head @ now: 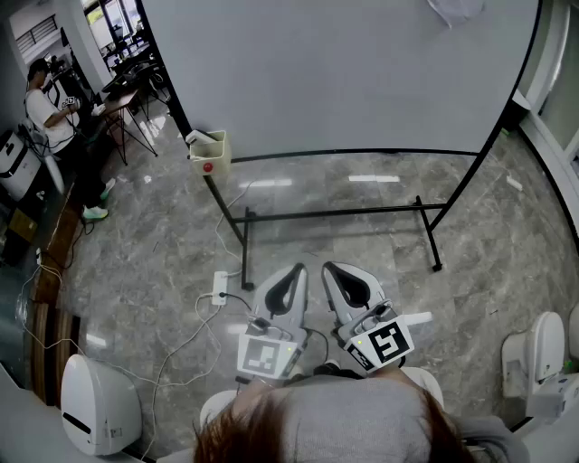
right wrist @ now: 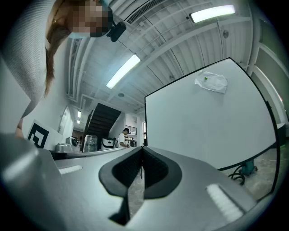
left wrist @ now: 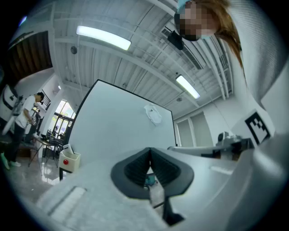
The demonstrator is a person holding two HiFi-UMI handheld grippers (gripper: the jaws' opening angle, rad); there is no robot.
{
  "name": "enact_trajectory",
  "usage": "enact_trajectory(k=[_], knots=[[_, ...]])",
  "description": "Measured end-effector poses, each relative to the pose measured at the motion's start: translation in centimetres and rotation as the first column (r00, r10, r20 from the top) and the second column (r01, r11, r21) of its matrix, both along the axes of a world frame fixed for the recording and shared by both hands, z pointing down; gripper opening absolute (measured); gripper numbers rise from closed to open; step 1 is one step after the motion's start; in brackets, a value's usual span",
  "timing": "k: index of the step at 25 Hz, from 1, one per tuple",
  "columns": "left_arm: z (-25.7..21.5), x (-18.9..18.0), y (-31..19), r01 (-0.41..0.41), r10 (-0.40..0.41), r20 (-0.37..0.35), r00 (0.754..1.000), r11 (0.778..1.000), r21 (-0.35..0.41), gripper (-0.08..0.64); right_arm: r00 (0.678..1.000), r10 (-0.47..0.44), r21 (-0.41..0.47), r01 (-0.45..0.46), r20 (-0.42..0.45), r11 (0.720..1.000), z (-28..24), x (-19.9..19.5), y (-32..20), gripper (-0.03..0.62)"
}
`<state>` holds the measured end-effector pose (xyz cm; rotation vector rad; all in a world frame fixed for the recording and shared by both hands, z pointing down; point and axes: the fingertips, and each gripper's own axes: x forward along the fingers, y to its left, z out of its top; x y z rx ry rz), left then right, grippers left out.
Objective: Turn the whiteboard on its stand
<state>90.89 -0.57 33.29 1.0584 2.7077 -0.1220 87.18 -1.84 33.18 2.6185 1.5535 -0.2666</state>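
A large whiteboard (head: 344,72) in a black frame hangs on a black floor stand (head: 336,214) ahead of me; it also fills the middle of the left gripper view (left wrist: 122,126) and the right gripper view (right wrist: 203,122). A crumpled white cloth (head: 455,9) sticks near its top. Both grippers sit close to my chest, well short of the board. My left gripper (head: 291,276) is shut with nothing between its tips. My right gripper (head: 339,274) is shut and empty too, beside the left one.
A small cream box (head: 210,152) with a red button hangs at the board's lower left corner. A power strip (head: 220,287) and cables lie on the marble floor. A person (head: 54,118) stands by a desk at far left. White machines (head: 95,407) flank me.
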Motion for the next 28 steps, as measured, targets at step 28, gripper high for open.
enact_trajectory(k=[28], knots=[[1.2, -6.4, 3.9, 0.092, -0.089, -0.058, 0.994, 0.995, 0.040, 0.000, 0.993, 0.118, 0.012, -0.118, 0.013, 0.993, 0.4, -6.5, 3.8, -0.006]])
